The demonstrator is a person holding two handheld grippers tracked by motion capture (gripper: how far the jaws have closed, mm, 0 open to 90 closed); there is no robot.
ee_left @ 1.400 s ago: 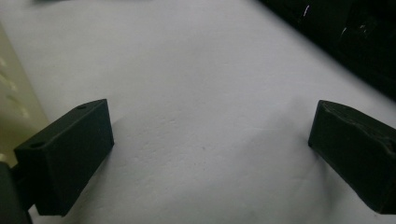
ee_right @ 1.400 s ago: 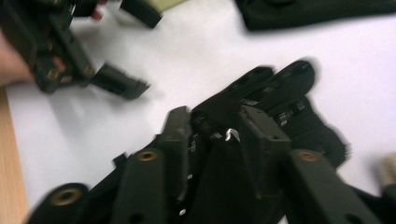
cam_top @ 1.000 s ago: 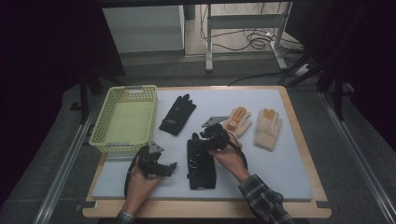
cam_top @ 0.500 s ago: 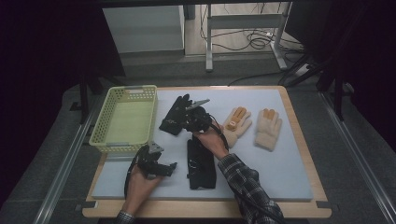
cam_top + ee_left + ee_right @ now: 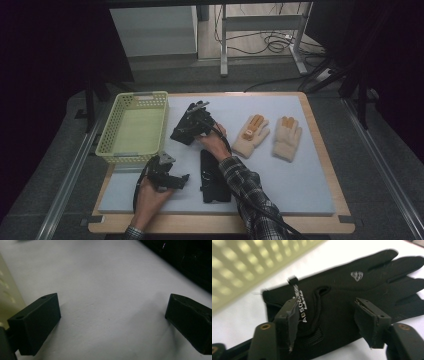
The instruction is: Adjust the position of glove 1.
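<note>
Grey mat point(image 5: 300, 170): right gripper point(image 5: 329, 322) spread over black glove point(image 5: 352, 290)

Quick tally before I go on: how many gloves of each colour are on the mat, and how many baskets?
Black gloves: 2, one under the right gripper at, one nearer the person
Cream gloves: 2, and
Yellow-green basket: 1
Total: 5
</note>
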